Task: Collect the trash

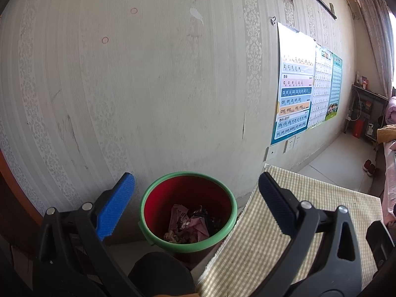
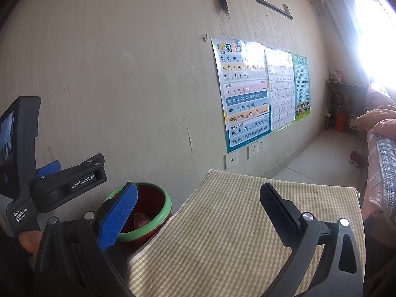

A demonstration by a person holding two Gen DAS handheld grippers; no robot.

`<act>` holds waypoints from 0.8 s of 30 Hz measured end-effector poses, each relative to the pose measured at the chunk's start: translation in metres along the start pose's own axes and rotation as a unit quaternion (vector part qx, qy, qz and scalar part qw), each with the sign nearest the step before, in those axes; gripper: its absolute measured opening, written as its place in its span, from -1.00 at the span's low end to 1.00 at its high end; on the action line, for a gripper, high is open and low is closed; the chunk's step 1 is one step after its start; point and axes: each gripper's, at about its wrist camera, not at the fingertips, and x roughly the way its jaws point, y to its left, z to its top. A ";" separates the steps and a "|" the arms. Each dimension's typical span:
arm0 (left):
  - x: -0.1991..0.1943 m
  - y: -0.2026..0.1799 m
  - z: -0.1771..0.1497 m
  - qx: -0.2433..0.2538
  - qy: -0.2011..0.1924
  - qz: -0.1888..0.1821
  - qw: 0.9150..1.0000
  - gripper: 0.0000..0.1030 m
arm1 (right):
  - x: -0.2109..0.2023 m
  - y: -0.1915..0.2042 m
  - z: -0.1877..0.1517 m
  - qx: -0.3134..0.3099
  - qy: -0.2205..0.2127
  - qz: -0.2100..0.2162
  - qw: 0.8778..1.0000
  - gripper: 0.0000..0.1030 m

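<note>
Both grippers stand with their fingers apart and nothing between them. The left gripper (image 1: 196, 190) faces the bin (image 1: 188, 210), a red bucket with a green rim, which lies directly ahead of and between its two fingers, slightly below the tips. The right gripper (image 2: 198, 198) faces the surface (image 2: 235, 235), covered in a checked cloth; the bin stands just behind its left finger, and the cloth spreads from between the fingers out past the right one. The trash (image 1: 190, 222) visible now is crumpled pink paper and dark scraps lying at the bottom of the bin. No loose trash shows on the visible part of the surface in either view. Judged from this, the step in hand is either a deposit just completed or a search for the next piece; the pictures do not settle which. The next move calls for locating further trash outside the present field, most likely by turning a gripper away from the wall (image 1: 148, 86), then lowering open fingers around the piece and closing on it. Count: two grippers, four fingers, one bin, one surface, three posters (image 2: 245, 94) on the wall, one pair of shoes (image 2: 355, 159) on the floor well beyond the fingers.
</note>
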 end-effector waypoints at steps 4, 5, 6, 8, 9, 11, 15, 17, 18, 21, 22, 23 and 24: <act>0.000 0.000 0.000 0.000 0.001 0.000 1.000 0.91 | 0.002 0.001 -0.001 0.000 0.003 0.000 1.000 0.86; 0.000 0.000 0.000 0.000 0.001 0.000 1.000 0.91 | 0.002 0.001 -0.001 0.000 0.003 0.000 1.000 0.86; 0.001 0.000 0.000 0.000 0.001 0.000 1.000 0.91 | 0.002 0.001 -0.002 0.000 0.004 0.000 1.000 0.86; 0.001 0.000 0.000 0.000 0.001 0.000 1.000 0.91 | 0.003 0.001 -0.002 0.000 0.005 0.000 1.000 0.86; 0.001 0.000 0.000 -0.001 0.002 0.000 1.000 0.91 | 0.004 0.001 -0.003 -0.001 0.006 0.000 1.000 0.86; 0.002 0.000 -0.001 -0.001 0.003 -0.001 1.000 0.91 | 0.005 0.002 -0.003 -0.001 0.007 0.000 1.000 0.86; 0.004 0.000 -0.001 0.000 0.006 -0.001 1.000 0.91 | 0.005 0.002 -0.003 -0.001 0.007 0.000 1.000 0.86; 0.004 0.000 -0.001 0.000 0.007 -0.002 1.000 0.91 | 0.006 0.002 -0.004 -0.001 0.008 -0.001 1.000 0.86; 0.004 0.000 -0.002 0.000 0.008 -0.003 1.000 0.91 | 0.006 0.002 -0.004 0.000 0.008 -0.001 1.000 0.86; 0.005 0.001 -0.004 -0.001 0.011 -0.003 1.000 0.91 | 0.008 0.001 -0.006 0.000 0.011 -0.002 1.000 0.86; 0.006 0.001 -0.006 -0.002 0.012 -0.002 1.000 0.91 | 0.009 0.001 -0.008 0.002 0.014 -0.003 1.000 0.86; 0.007 0.002 -0.007 -0.003 0.015 -0.001 1.000 0.91 | 0.012 -0.001 -0.010 0.005 0.019 -0.003 1.000 0.86; 0.009 0.002 -0.009 -0.001 0.019 -0.003 1.000 0.91 | 0.015 -0.003 -0.012 0.010 0.026 -0.004 1.000 0.86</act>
